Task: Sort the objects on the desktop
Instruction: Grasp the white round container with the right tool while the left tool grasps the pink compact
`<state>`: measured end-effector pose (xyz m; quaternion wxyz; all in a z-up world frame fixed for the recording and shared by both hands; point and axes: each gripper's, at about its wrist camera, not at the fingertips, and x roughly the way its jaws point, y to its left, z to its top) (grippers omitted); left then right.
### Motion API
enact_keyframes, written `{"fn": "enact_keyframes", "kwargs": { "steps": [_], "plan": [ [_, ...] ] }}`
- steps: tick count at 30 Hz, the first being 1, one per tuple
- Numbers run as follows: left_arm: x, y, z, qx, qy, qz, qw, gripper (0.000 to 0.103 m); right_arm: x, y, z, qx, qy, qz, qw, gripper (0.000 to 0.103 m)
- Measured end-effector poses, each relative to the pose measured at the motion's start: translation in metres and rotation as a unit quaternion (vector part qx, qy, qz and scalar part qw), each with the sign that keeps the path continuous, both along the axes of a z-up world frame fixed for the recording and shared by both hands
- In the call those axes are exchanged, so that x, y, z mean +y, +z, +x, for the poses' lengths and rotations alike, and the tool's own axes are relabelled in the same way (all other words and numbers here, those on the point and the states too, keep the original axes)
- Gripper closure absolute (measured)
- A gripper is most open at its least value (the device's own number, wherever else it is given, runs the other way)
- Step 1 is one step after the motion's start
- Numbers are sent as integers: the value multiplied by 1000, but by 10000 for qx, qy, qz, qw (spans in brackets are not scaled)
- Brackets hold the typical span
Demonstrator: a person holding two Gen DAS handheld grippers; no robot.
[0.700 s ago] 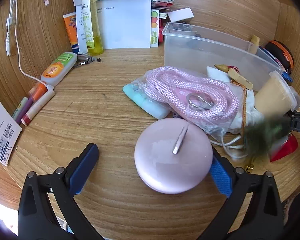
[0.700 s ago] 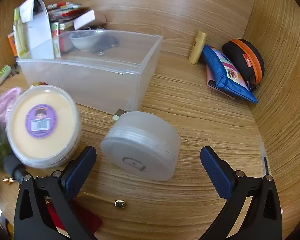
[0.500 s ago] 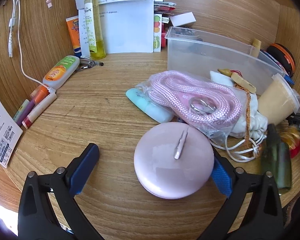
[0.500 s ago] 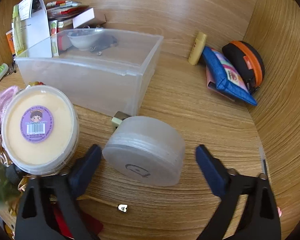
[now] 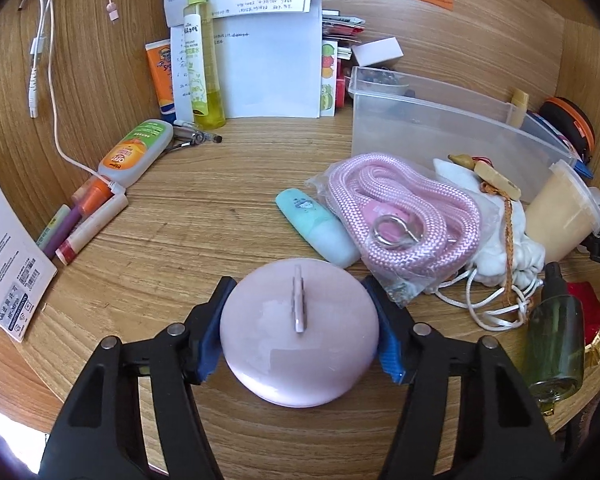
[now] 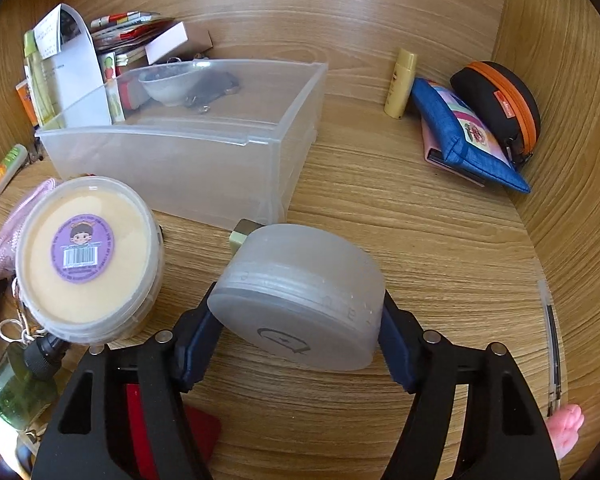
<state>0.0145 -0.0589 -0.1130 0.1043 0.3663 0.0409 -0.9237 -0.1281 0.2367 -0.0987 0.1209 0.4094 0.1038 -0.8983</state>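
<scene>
Desktop objects lie scattered on a wooden desk (image 5: pixel 228 208), w/ two round cases being gripped at once. Largest item: clear plastic bin (image 6: pixel 188 152) at the back, holding a small bowl & dark bits. Beside it, a lidded tub of yellowish cream (image 6: pixel 84 256), w/ a bagged pink rope (image 5: pixel 400 216) nearby.

Right gripper (image 6: pixel 296 332) is clamped on a frosted round case (image 6: pixel 300 296), pads pressing both sides; case is tilted, just in front of the bin's corner. Left gripper (image 5: pixel 298 330) is clamped on a pink round case (image 5: pixel 300 332), near the desk's front edge, just beside the rope bag.

Both cases look like hard, smooth plastic: prob. light, stiff, somewhat slippery. Best hold seems across the widest part of the rim, as now. A small metal piece (image 5: pixel 299 304) rests loose on the pink lid & could slide off if tipped.
</scene>
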Motion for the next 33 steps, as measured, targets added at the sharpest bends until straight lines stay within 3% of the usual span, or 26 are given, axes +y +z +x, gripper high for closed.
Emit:
{"fn": "enact_keyframes", "kwargs": {
  "steps": [14, 33],
  "plan": [
    [-6, 29, 6, 297, 4, 42, 9995, 40, 17, 19, 12, 232, 38, -326, 9992, 36],
    [25, 96, -46, 748, -1046, -213, 9915, 40, 29, 65, 16, 671, 299, -743, 9945, 36]
  ]
}}
